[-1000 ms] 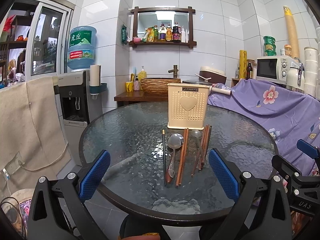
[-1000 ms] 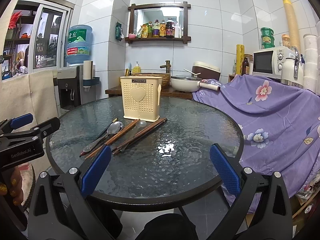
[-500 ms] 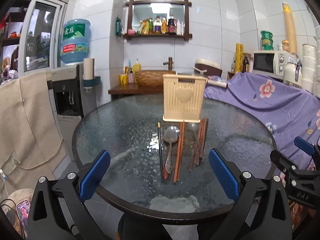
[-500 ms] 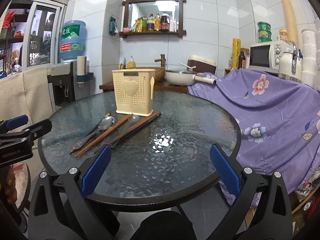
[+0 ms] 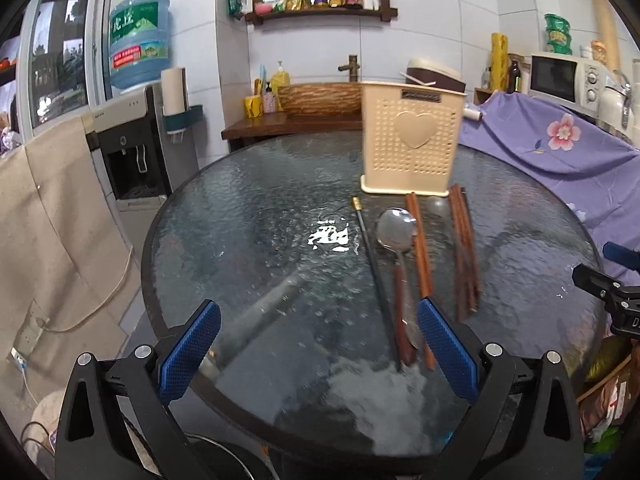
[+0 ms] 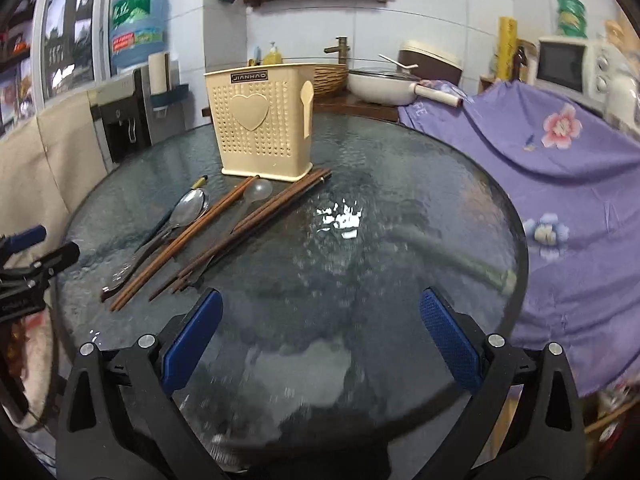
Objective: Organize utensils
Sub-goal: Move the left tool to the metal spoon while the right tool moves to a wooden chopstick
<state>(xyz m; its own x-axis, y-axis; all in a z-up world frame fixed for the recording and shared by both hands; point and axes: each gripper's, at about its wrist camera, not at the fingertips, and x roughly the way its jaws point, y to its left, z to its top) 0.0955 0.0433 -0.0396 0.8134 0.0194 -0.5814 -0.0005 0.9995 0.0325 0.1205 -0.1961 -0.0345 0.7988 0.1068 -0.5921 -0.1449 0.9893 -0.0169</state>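
A round glass table (image 6: 400,240) fills the middle of both views, its dark rim curving near a purple flowered cloth (image 6: 560,168) at right and a beige cloth (image 5: 52,208) at left. The right half of the glass lies bare. A cream holder (image 6: 262,120) stands upright upper centre, with chopsticks (image 6: 248,228) and a spoon (image 6: 188,210) lying just before it, possibly a second, clear spoon between them. The left gripper (image 5: 318,352) and right gripper (image 6: 320,344) hover spread wide, holding nothing

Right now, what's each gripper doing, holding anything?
Left gripper: open, holding nothing.
Right gripper: open, holding nothing.
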